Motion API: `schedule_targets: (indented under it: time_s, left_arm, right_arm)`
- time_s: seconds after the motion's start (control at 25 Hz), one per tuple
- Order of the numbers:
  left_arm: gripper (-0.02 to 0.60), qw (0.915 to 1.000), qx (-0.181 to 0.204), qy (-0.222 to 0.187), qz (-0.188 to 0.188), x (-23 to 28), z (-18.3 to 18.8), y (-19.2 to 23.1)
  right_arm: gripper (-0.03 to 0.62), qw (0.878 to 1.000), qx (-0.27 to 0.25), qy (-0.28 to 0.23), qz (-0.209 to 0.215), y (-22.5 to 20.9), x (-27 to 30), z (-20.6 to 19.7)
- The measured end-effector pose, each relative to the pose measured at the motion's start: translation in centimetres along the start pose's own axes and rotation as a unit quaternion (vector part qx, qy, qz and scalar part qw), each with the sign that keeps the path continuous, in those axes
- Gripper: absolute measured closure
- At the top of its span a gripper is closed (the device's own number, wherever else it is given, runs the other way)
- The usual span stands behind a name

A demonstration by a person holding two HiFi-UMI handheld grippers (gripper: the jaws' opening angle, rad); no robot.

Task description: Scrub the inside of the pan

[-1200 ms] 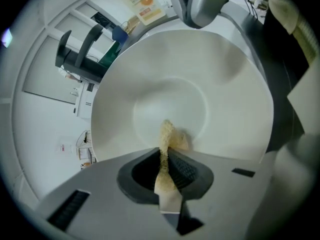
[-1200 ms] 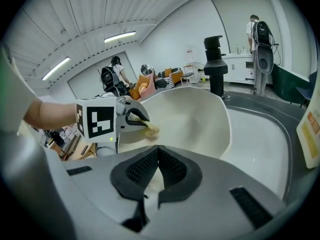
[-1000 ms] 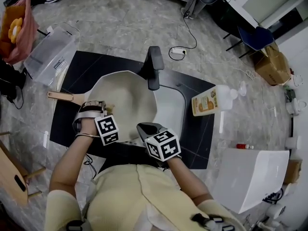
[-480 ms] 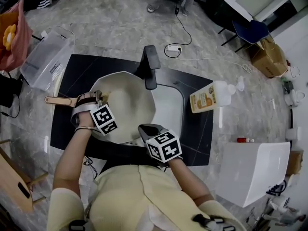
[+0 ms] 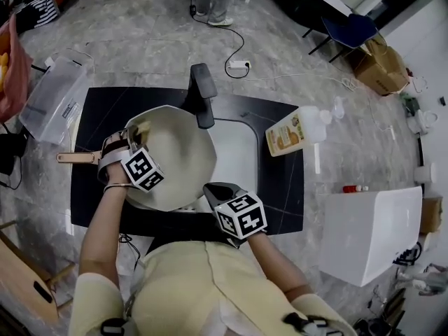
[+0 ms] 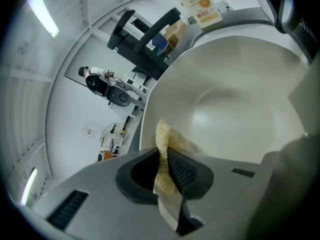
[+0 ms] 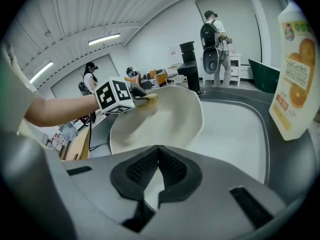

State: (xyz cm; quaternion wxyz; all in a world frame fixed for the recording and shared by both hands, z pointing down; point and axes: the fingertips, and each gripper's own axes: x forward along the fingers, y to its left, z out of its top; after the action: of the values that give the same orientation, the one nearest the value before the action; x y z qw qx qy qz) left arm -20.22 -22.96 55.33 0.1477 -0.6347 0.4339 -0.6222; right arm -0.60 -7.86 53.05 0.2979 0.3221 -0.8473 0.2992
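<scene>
A cream pan (image 5: 183, 161) with a wooden handle (image 5: 73, 157) lies tilted in the white sink (image 5: 243, 152). My left gripper (image 5: 138, 133) is inside the pan at its far left wall, shut on a yellow scrub sponge (image 5: 143, 127). In the left gripper view the sponge (image 6: 166, 140) sticks out between the jaws against the pan's inner wall (image 6: 235, 114). My right gripper (image 5: 214, 190) sits at the sink's near edge beside the pan rim, shut with nothing in it. The right gripper view shows the pan (image 7: 170, 119), the sponge (image 7: 148, 99) and my closed right gripper (image 7: 158, 152).
A black faucet (image 5: 202, 91) rises behind the pan. A dish soap bottle (image 5: 288, 134) lies on the black counter (image 5: 98, 110) right of the sink. A clear plastic bin (image 5: 52, 98) is at far left, a white box (image 5: 367, 233) at right.
My left gripper has slid with the sponge up the pan's inside toward its far left rim. The right gripper has stayed at the near edge.
</scene>
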Motion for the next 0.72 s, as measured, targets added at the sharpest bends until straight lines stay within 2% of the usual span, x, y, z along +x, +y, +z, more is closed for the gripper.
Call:
schedule_targets:
  time_s: [0.16, 0.24, 0.32, 0.4, 0.6, 0.72]
  left_arm:
    - [0.538, 0.9997, -0.015, -0.019, -0.011, 0.3, 1.0, 0.1]
    - [0.538, 0.9978, -0.048, -0.039, -0.024, 0.0, 1.8, 0.3]
    - [0.538, 0.9927, -0.093, -0.061, -0.045, -0.5, 2.6, 0.5]
    - [0.538, 0.9882, -0.121, -0.073, -0.058, -0.8, 3.1, 0.5]
    - [0.538, 0.984, -0.152, -0.056, -0.072, -0.4, 2.8, -0.4]
    - [0.538, 0.9784, -0.18, -0.05, -0.089, 0.2, 3.0, -1.4]
  right_arm:
    - [0.58, 1.0, 0.007, -0.004, -0.001, -0.1, -0.2, -0.2]
    - [0.58, 1.0, 0.008, -0.004, 0.0, 0.0, -0.3, -0.2]
    - [0.58, 1.0, 0.008, -0.004, 0.0, 0.1, -0.3, -0.3]
    - [0.58, 1.0, 0.008, -0.004, 0.0, 0.1, -0.3, -0.3]
    - [0.58, 1.0, 0.012, -0.007, -0.001, -0.1, -0.4, -0.2]
    - [0.58, 1.0, 0.016, -0.009, -0.002, -0.2, -0.5, -0.2]
